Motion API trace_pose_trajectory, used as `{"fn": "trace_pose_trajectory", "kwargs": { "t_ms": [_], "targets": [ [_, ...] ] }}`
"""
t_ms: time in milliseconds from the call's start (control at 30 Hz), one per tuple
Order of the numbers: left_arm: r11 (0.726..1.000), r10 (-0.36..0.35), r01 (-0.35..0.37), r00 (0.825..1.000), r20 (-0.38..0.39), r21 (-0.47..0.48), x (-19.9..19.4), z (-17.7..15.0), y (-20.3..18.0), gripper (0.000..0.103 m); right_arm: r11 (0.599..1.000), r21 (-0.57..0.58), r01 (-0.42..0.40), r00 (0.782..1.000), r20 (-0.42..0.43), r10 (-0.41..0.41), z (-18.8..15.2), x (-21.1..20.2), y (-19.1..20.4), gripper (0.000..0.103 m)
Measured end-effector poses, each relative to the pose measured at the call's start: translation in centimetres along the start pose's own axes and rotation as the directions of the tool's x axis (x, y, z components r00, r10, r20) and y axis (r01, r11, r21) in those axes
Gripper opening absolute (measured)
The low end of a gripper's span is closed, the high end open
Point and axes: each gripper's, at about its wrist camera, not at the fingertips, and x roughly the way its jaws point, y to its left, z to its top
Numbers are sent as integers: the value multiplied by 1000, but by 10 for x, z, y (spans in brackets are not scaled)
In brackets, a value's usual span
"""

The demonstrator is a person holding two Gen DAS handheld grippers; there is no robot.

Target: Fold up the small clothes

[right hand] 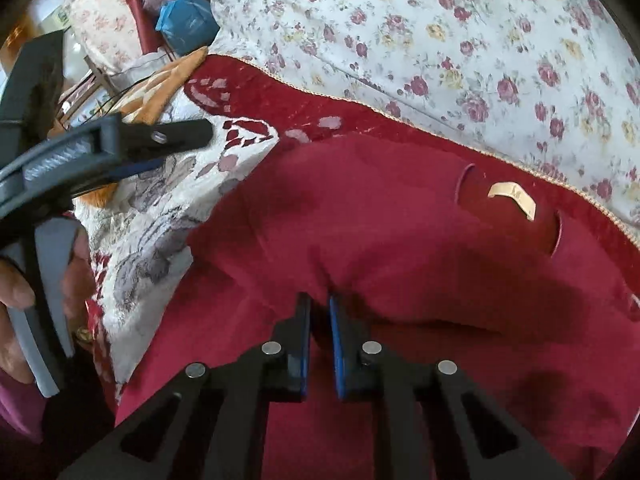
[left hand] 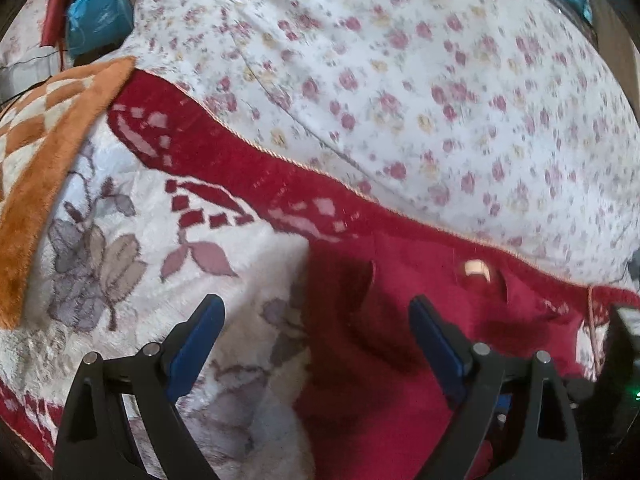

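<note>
A small dark red garment (left hand: 380, 360) (right hand: 380, 220) lies spread on a plush blanket, its neck opening with a beige label (left hand: 476, 269) (right hand: 512, 196) toward the far right. My left gripper (left hand: 316, 304) hangs open just above the garment's left edge, with nothing between its blue pads. In the right wrist view one of its fingers (right hand: 180, 136) reaches in from the left. My right gripper (right hand: 318, 302) is shut on a raised fold of the red garment near its lower middle, and the cloth bunches over the fingertips.
The blanket (left hand: 120, 260) (right hand: 152, 240) is white with grey flowers and a red border. Behind it lies a floral sheet (left hand: 400, 80) (right hand: 440, 40). An orange checkered cloth (left hand: 36, 160) and a blue plastic bag (left hand: 96, 16) sit at the far left. A person's hand (right hand: 16, 280) holds the left gripper.
</note>
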Motion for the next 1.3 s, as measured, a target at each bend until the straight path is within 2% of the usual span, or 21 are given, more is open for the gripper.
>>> {"fn": "trace_pose_trajectory", "kwargs": {
  "t_ms": [33,67,100,133,167,267,367,433,500,567,633,667,767,867,933,967,1033,1100,1133,1200,1300],
  "targets": [
    [1000,3,-3,1000,-14,15,4,-3,-3,92,1000,17,-10,1000,4,10,-2,-8,-2,26],
    [999,4,-3,999,-34,38,9,-5,-8,92,999,45,-28,999,22,27,-5,-18,-8,43],
    [998,6,-3,999,-51,64,14,-7,-13,92,996,78,-35,998,49,32,-8,-31,-16,52],
    [997,10,-5,998,-62,81,17,-9,-16,92,991,132,-5,995,95,-8,-16,-51,-31,66],
    [994,21,-13,997,-78,106,22,-12,-20,92,984,173,37,991,124,-59,-23,-66,-45,70],
    [991,47,-34,994,-97,128,33,-19,-27,92,917,349,194,959,127,-251,-47,-102,-101,72],
    [992,48,-35,993,-110,120,41,-22,-30,92,778,566,271,933,44,-357,-71,-114,-173,73],
    [992,54,-40,992,-118,121,45,-24,-33,92,738,628,245,945,17,-328,-76,-104,-202,73],
    [991,61,-45,990,-126,126,49,-27,-35,92,717,687,119,975,55,-215,-77,-88,-225,70],
    [990,65,-48,990,-129,133,51,-29,-36,92,735,676,48,982,102,-158,-65,-81,-233,55],
    [989,67,-50,989,-129,137,52,-29,-37,93,760,649,45,976,133,-172,-52,-83,-235,45],
    [989,68,-50,989,-130,137,54,-29,-37,94,754,656,29,973,156,-173,-47,-84,-241,40],
    [990,61,-43,989,-137,133,56,-29,-38,96,683,726,79,960,129,-247,-48,-86,-264,37],
    [992,56,-37,988,-147,124,59,-29,-38,96,597,793,120,922,133,-363,-66,-105,-277,39],
    [991,56,-38,988,-147,127,59,-28,-39,96,573,814,93,915,157,-372,-79,-120,-282,43],
    [991,57,-38,988,-147,128,59,-28,-39,96,578,812,81,923,158,-351,-83,-125,-280,44],
    [992,53,-34,987,-149,125,58,-27,-39,96,644,763,62,944,165,-286,-83,-130,-262,44],
    [992,48,-30,987,-150,122,56,-26,-38,96,699,715,20,959,185,-216,-87,-133,-243,56],
    [992,47,-29,988,-149,122,55,-27,-38,96,724,690,-19,964,204,-169,-89,-133,-228,67],
    [992,49,-31,988,-146,126,52,-27,-39,96,761,644,-77,967,234,-101,-91,-135,-203,73],
    [992,46,-28,989,-141,122,48,-28,-36,96,809,584,-62,964,244,-102,-100,-148,-174,76]
  ]
}}
